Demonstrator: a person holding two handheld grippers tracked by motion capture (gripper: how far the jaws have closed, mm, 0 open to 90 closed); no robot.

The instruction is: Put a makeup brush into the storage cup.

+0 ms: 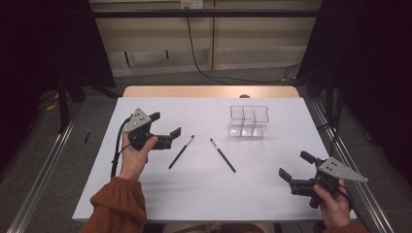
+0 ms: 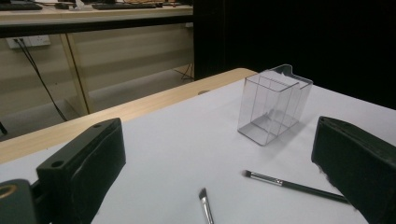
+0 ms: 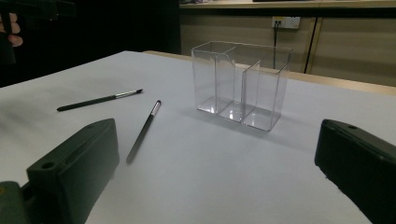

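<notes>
The left gripper (image 1: pixel 164 127) has its fingers (image 2: pixel 79 163) wide open. They hold nothing and touch nothing. It hangs over the left part of the white table (image 1: pixel 204 191), held by the person's left hand (image 1: pixel 136 155). The right gripper (image 1: pixel 296 167) also has its fingers (image 3: pixel 74 163) spread far apart, with nothing between them. It sits near the right front corner of the table.

Two thin black brushes lie flat on the table between the grippers. The left brush (image 1: pixel 181 152) is just beside the left gripper. The right brush (image 1: pixel 223 155) lies near it, and they lean away from each other like a V. They do not touch. A clear box (image 1: pixel 248 121) with little rooms inside stands behind them, well apart from both grippers.

In the left gripper view, the near brush (image 2: pixel 205 207) is cut off at the bottom edge, and the end of the other brush (image 2: pixel 289 184) goes behind a finger. The clear box is hard to see because you can look right through it. No words can be read anywhere.
</notes>
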